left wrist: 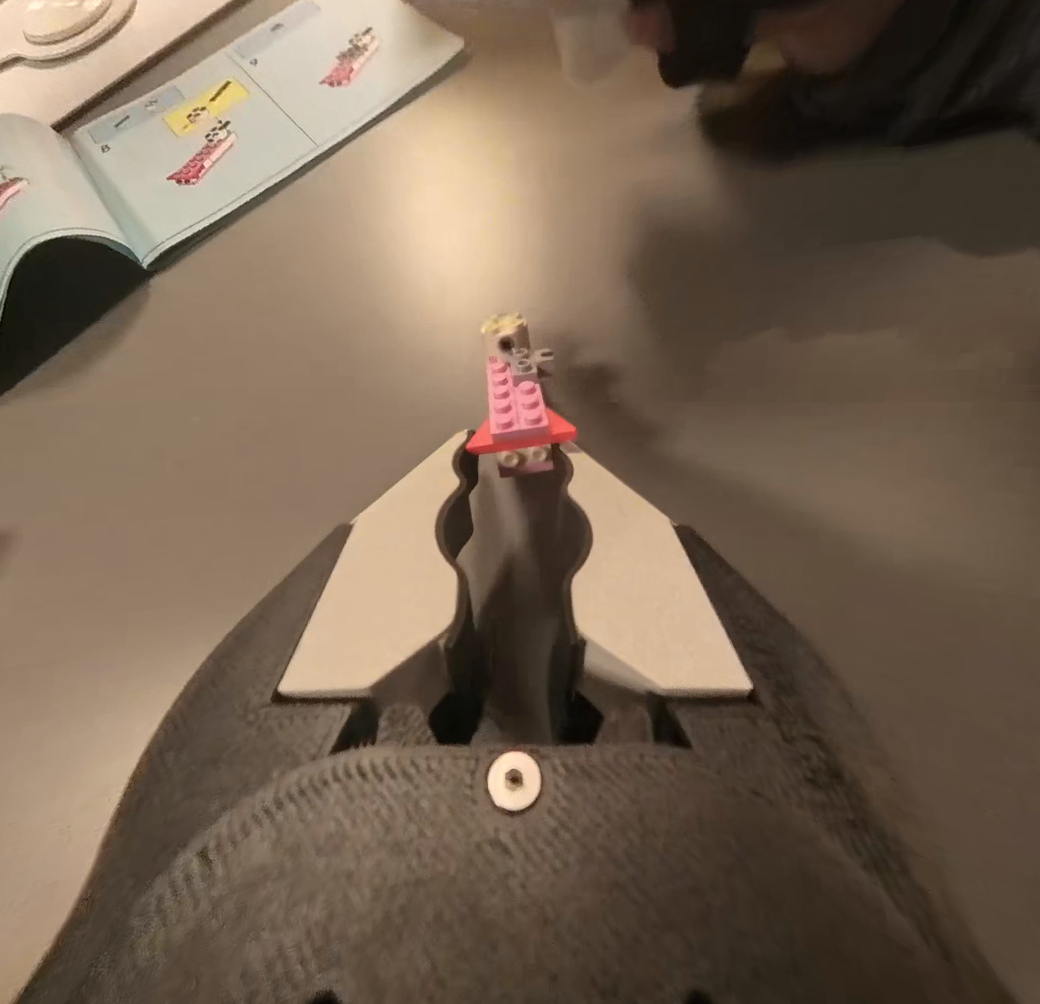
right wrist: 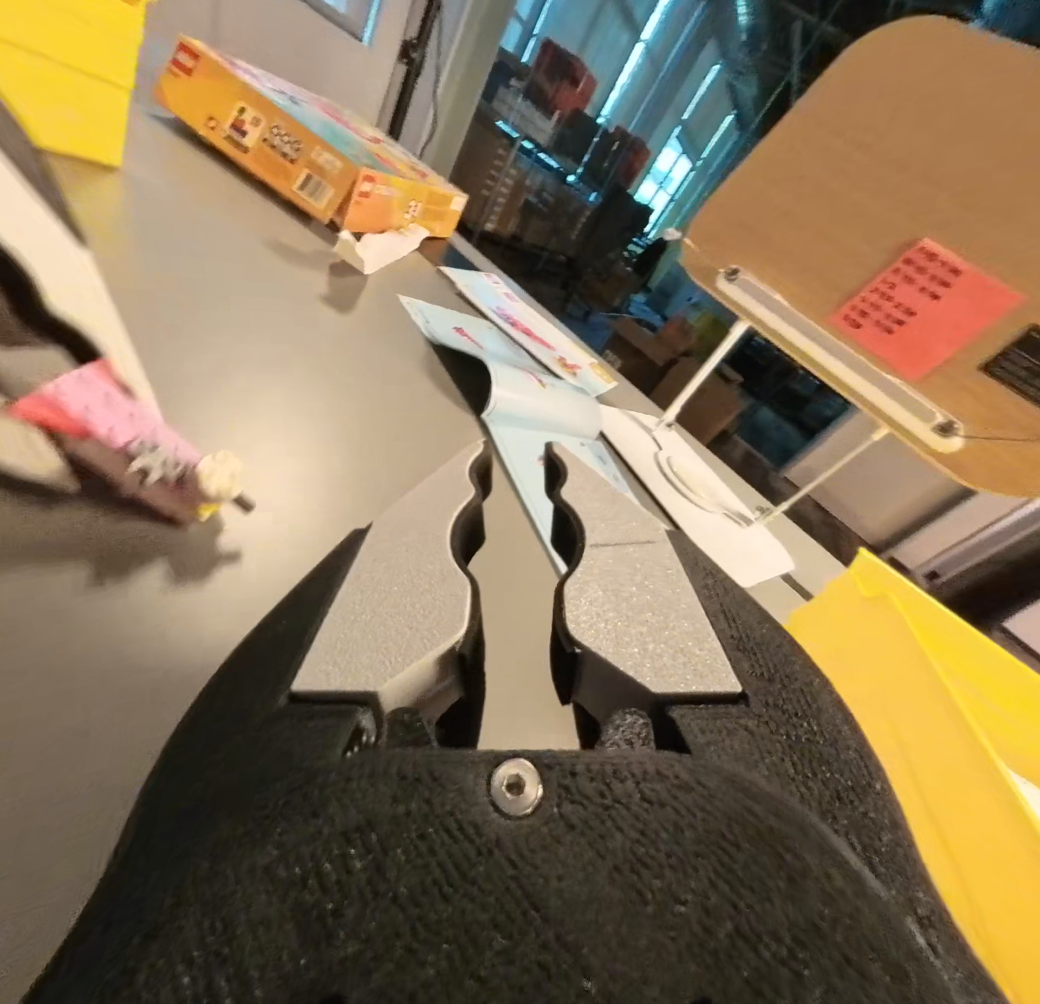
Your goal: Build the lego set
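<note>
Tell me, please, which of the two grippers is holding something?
The left gripper: its fingertips clamp the near end of a small pink and red brick model. The right gripper has only bare table between its parted fingers.

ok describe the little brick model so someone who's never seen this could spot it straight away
Start at the grey table, right of the open pale blue instruction booklet. There the left gripper holds the small brick model at its jaws' tips: a pink studded plate on a red wedge, the only built thing there.
</note>
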`<state>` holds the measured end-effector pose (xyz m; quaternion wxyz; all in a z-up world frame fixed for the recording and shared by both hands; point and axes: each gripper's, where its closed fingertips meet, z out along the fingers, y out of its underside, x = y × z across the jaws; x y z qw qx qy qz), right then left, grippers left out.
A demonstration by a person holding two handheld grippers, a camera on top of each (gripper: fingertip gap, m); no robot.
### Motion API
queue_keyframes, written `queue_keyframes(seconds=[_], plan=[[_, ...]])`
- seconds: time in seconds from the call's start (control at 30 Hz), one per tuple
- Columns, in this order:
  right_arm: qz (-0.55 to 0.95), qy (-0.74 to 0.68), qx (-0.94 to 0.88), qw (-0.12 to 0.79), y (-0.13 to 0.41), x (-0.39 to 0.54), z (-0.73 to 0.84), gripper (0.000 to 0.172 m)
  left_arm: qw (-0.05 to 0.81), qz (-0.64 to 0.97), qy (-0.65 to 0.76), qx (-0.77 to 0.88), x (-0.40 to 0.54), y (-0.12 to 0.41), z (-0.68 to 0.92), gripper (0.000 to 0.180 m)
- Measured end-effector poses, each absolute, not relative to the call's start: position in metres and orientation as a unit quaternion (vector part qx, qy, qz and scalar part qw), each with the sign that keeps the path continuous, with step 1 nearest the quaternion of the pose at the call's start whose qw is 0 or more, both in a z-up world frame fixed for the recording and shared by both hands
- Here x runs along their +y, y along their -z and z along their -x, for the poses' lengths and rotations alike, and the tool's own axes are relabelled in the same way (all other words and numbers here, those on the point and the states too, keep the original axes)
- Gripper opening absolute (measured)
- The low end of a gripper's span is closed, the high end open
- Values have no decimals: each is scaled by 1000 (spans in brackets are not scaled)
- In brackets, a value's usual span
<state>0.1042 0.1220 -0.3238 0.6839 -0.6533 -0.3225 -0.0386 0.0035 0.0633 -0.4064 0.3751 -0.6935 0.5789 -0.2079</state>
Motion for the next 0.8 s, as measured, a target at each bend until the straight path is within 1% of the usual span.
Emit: queue_keyframes(seconds=[0.07, 0.13, 0.23, 0.33, 0.4, 0.5, 0.6, 0.67, 0.73, 0.8], plan=[[651, 33, -282, 703, 315, 130, -104, 13, 379, 690, 196, 585, 62, 407, -4, 25], [647, 12, -246, 722, 307, 134, -102, 14, 379, 694, 197, 580, 63, 407, -4, 25], [634, 4, -215, 743, 299, 140, -101, 15, 375, 711, 205, 559, 65, 407, -2, 52], [618, 17, -211, 757, 294, 148, -102, 14, 362, 716, 219, 555, 62, 408, -2, 59], [600, 19, -213, 771, 289, 153, -102, 12, 360, 717, 221, 554, 62, 408, -2, 68], [594, 19, -209, 776, 287, 161, -105, 12, 382, 711, 222, 547, 63, 401, -1, 75], [598, 20, -200, 776, 287, 164, -110, 13, 428, 694, 231, 531, 60, 378, 7, 76], [597, 18, -198, 777, 287, 163, -111, 13, 467, 677, 275, 498, 46, 350, 17, 69], [597, 24, -202, 776, 287, 163, -110, 13, 487, 664, 328, 463, 25, 320, 33, 69], [594, 32, -210, 776, 287, 162, -108, 12, 512, 657, 347, 432, 10, 290, 60, 70]])
